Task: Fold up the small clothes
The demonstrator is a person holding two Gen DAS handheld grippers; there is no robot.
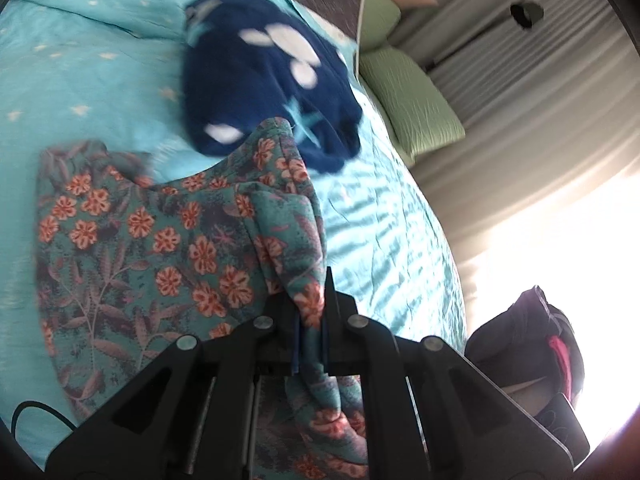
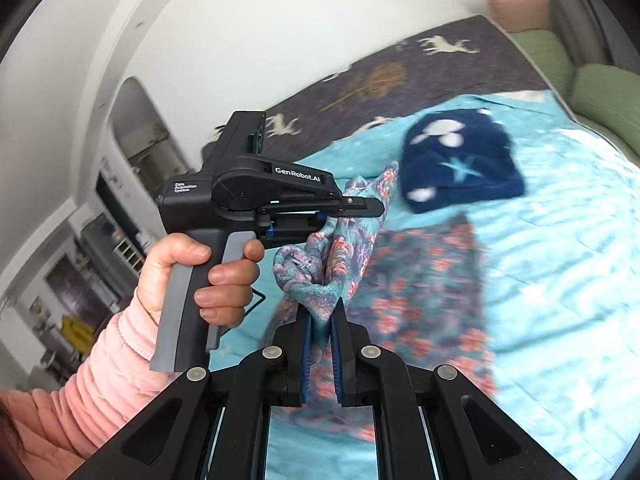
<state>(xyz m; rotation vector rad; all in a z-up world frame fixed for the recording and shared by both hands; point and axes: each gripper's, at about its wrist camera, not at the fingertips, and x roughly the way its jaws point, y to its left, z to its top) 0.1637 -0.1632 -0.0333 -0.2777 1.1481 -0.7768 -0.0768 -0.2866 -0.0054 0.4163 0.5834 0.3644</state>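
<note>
A teal floral garment (image 1: 160,240) with orange flowers hangs between both grippers above a bed. My left gripper (image 1: 312,304) is shut on a bunched edge of it. My right gripper (image 2: 322,312) is shut on another bunched edge, and the rest of the floral garment (image 2: 420,280) trails down onto the turquoise quilt (image 2: 560,280). In the right wrist view the left gripper (image 2: 372,207) is close above and to the left, held by a hand (image 2: 216,276) in a pink sleeve. A crumpled navy garment (image 1: 272,88) (image 2: 460,168) with white spots lies farther up the quilt.
Green pillows (image 1: 412,96) and grey curtains (image 1: 520,80) border the bed's far side. A dark blanket with deer figures (image 2: 380,80) covers the head end. A dark bag (image 1: 532,344) sits beside the bed near a bright window. A black cable (image 1: 40,412) lies on the quilt.
</note>
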